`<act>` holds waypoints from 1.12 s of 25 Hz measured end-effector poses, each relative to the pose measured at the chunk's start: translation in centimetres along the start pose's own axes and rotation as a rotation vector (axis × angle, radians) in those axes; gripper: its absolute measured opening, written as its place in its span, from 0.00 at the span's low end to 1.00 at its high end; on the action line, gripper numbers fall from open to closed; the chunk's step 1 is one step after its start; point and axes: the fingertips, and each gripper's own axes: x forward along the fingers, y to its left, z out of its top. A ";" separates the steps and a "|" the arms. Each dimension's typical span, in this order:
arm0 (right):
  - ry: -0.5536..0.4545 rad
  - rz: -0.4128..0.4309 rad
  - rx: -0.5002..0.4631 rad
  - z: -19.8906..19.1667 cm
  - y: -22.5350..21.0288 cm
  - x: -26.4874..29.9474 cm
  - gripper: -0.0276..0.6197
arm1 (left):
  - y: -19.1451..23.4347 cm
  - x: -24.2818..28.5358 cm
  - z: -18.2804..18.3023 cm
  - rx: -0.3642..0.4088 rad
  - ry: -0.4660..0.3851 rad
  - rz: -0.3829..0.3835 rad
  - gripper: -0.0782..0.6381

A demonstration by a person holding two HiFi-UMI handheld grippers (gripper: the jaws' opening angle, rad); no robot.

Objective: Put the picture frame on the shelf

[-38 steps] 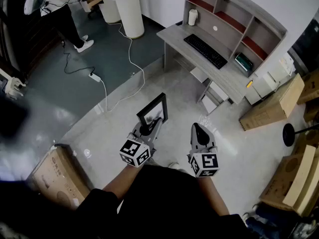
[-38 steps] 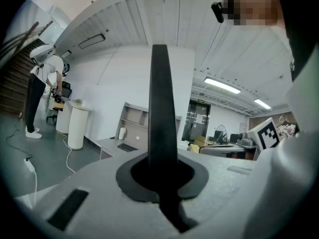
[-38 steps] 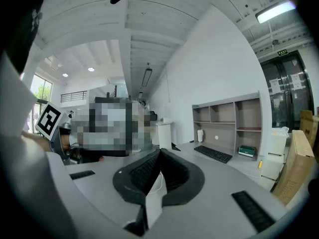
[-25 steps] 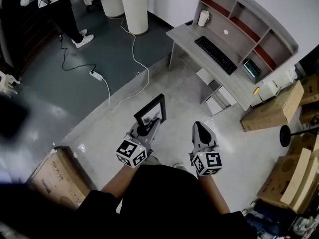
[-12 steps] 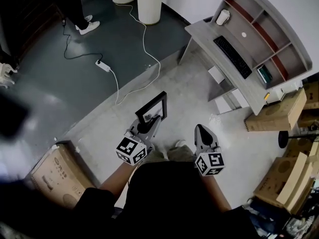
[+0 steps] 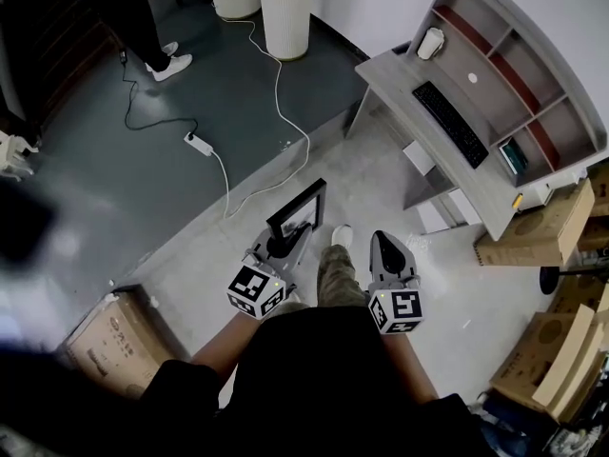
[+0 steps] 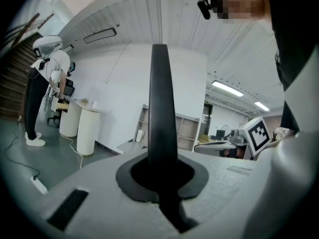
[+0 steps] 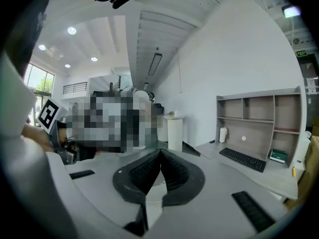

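Desk shelf [image 6: 519, 84] upper right, well apart from the picture frame [image 6: 297, 209], frame upright over bare floor, left gripper [image 6: 285, 239] jaws clamped on frame's lower edge, right gripper [image 6: 378, 239] just beside it, jaws together, nothing between them

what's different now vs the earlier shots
The person has stepped forward: a leg and shoe now show between the grippers, and the desk with its shelf unit has slid toward the right of the head view. Nothing was taken or let go. The left gripper still clamps the picture frame; the right gripper stays shut and empty.
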 end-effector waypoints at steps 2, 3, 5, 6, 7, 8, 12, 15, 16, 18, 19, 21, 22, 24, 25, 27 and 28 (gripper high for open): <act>-0.011 -0.012 0.003 0.4 -2.2 2.3 0.06 | 1.3 2.5 0.4 0.023 0.014 0.007 0.14; -0.018 -0.022 -0.015 0.8 -3.4 3.5 0.06 | 2.0 4.0 0.6 0.016 0.021 0.007 0.14; -0.035 -0.041 -0.077 2.1 -6.0 5.9 0.06 | 3.3 7.4 0.9 -0.005 0.042 0.001 0.14; -0.043 -0.050 -0.099 2.8 -7.5 7.1 0.06 | 3.7 9.4 0.9 -0.012 0.057 -0.006 0.14; -0.050 -0.059 -0.108 3.6 -9.2 8.4 0.06 | 4.0 11.5 1.0 -0.018 0.073 -0.018 0.14; -0.054 -0.069 -0.104 4.3 -11.0 9.6 0.06 | 4.3 13.7 1.1 -0.024 0.089 -0.032 0.14; -0.062 -0.089 -0.039 6.3 -18.0 14.2 0.06 | 5.7 21.6 2.6 -0.004 0.127 -0.070 0.14; -0.057 -0.109 -0.009 7.3 -23.0 16.0 0.06 | 6.7 26.9 4.4 0.008 0.132 -0.079 0.14; -0.052 -0.122 0.000 7.4 -24.7 16.4 0.06 | 6.9 28.5 4.7 0.010 0.136 -0.084 0.14; -0.034 -0.148 0.020 7.1 -27.9 17.1 0.06 | 7.0 31.7 5.1 0.009 0.147 -0.100 0.14; -0.022 -0.156 0.027 6.8 -29.4 17.4 0.06 | 6.9 33.2 5.2 0.009 0.151 -0.112 0.14; -0.001 -0.158 0.028 6.4 -31.6 18.2 0.06 | 6.4 36.0 5.5 0.012 0.152 -0.135 0.14; 0.006 -0.154 0.024 6.3 -32.4 18.5 0.06 | 6.2 37.1 5.7 0.012 0.149 -0.141 0.14; 0.012 -0.144 0.019 6.5 -33.5 19.1 0.06 | 6.4 39.0 6.0 0.008 0.142 -0.142 0.14; 0.015 -0.141 0.021 6.6 -33.9 19.4 0.06 | 6.5 39.7 6.0 0.005 0.143 -0.141 0.14; 0.028 -0.144 0.039 6.7 -34.7 19.6 0.06 | 6.8 40.9 5.8 0.002 0.155 -0.148 0.14; 0.030 -0.150 0.051 6.6 -35.1 19.6 0.06 | 6.8 41.5 5.6 0.001 0.161 -0.155 0.14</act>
